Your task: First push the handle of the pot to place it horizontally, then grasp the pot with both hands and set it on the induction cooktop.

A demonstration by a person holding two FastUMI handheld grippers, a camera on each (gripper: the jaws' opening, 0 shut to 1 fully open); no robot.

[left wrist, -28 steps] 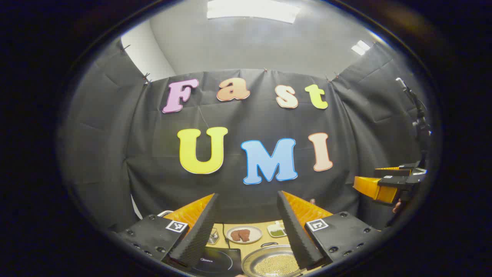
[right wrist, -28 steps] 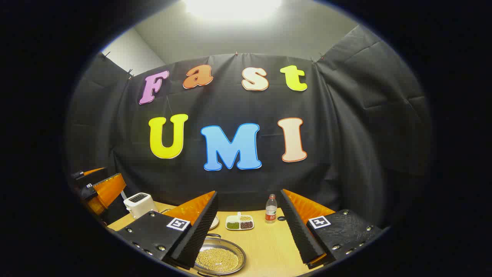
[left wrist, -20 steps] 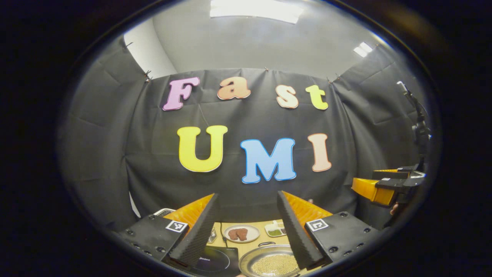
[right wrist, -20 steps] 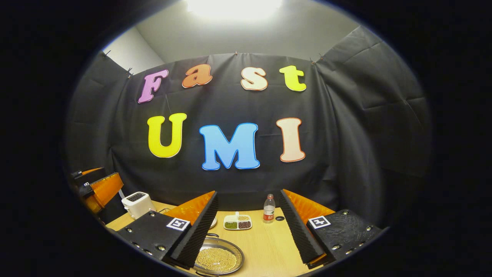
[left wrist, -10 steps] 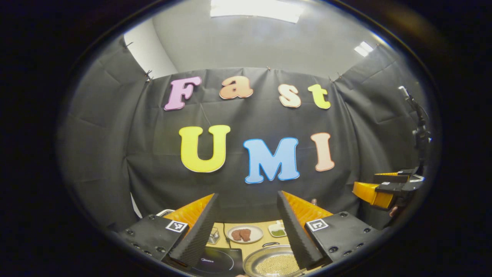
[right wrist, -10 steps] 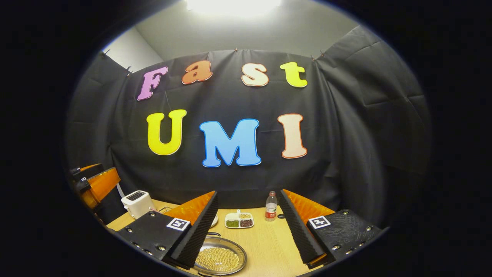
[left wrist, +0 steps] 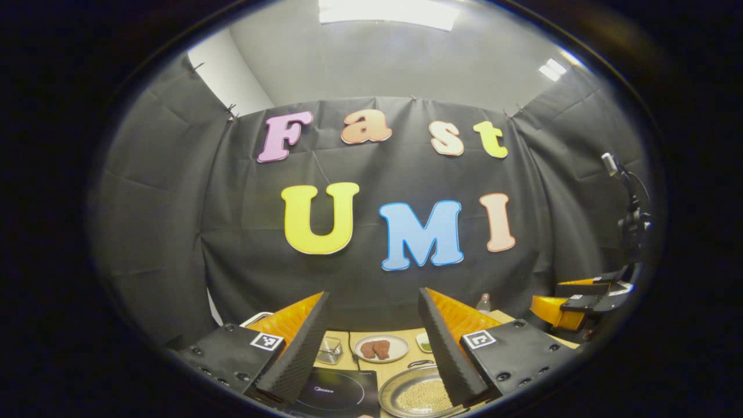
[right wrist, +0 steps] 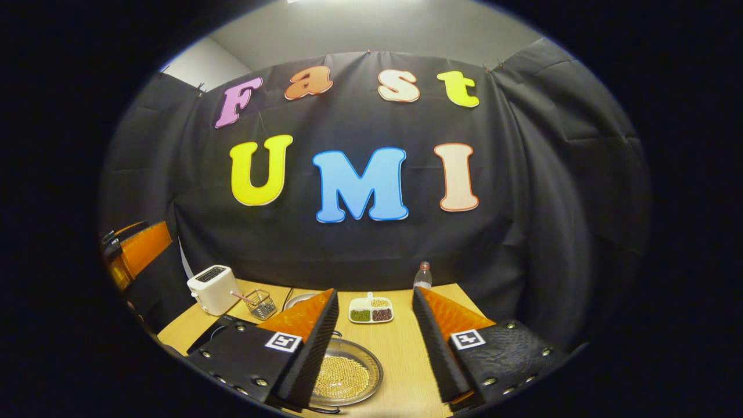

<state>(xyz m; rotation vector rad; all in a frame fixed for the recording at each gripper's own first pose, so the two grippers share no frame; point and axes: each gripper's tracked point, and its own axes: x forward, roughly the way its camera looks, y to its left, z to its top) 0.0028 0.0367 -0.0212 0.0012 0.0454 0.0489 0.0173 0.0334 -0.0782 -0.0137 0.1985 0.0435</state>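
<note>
As before, both tongs, left [left wrist: 371, 331] and right [right wrist: 371, 328], agape, now lower over the pot [right wrist: 346, 379].

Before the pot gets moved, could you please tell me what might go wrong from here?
1. The pot is shallow and full of loose beans, so a tilted two-handed lift would probably spill them.
2. The cooktop lies right beside the pot with its cord running back past the plate of meat; a careless sweep could snag it.
3. Both the left hand-held gripper and the right hand-held gripper are open above the table, so each must align well with the rim.
</note>
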